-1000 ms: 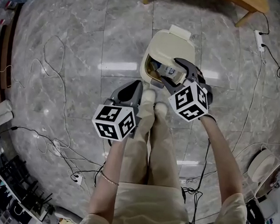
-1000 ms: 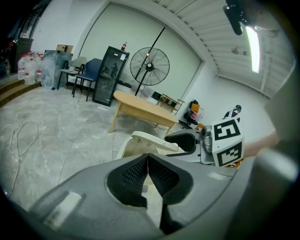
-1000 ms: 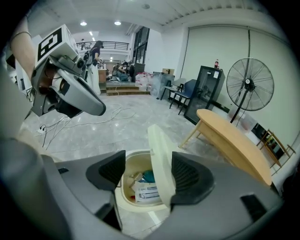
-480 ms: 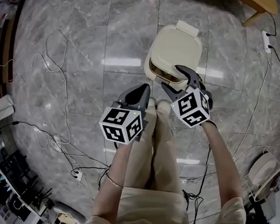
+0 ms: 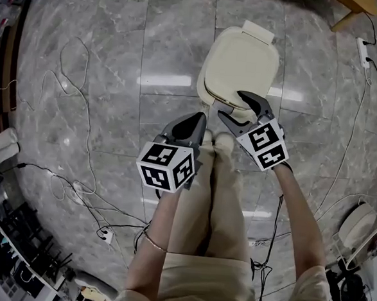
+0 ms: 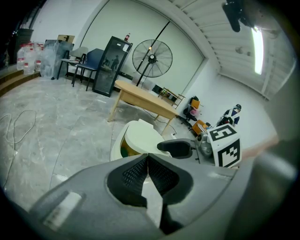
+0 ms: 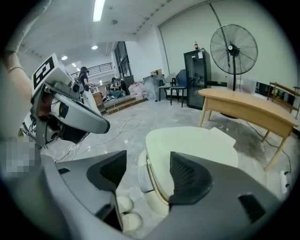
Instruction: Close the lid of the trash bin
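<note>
The lid (image 5: 241,63) has dropped. A second ago it stood raised with the bin's contents showing underneath, half a second ago only a narrow slot was left, and now it lies almost flat over the trash bin (image 5: 202,95). The right gripper (image 5: 230,104) has followed it down and sits at the lid's front edge.

No tabletop lies under the work. The bin stands on the marble floor (image 5: 116,77), just ahead of the person's shoes (image 5: 218,141) and short of the wooden table (image 7: 243,105) behind it.

The right gripper (image 7: 149,159) has its jaws spread and pinches nothing. The lid's front rim shows between them, and I cannot tell whether a jaw touches it. The left gripper (image 5: 199,120) hangs beside the shoes, well clear of the bin, with its jaws pressed together on nothing.

From the left gripper view a dark sliver with something yellowish inside shows under the lid's near side (image 6: 123,149), so I judge the lid down but perhaps not fully seated. The task looks almost done, and a light press on the front rim may be all that is left.
</note>
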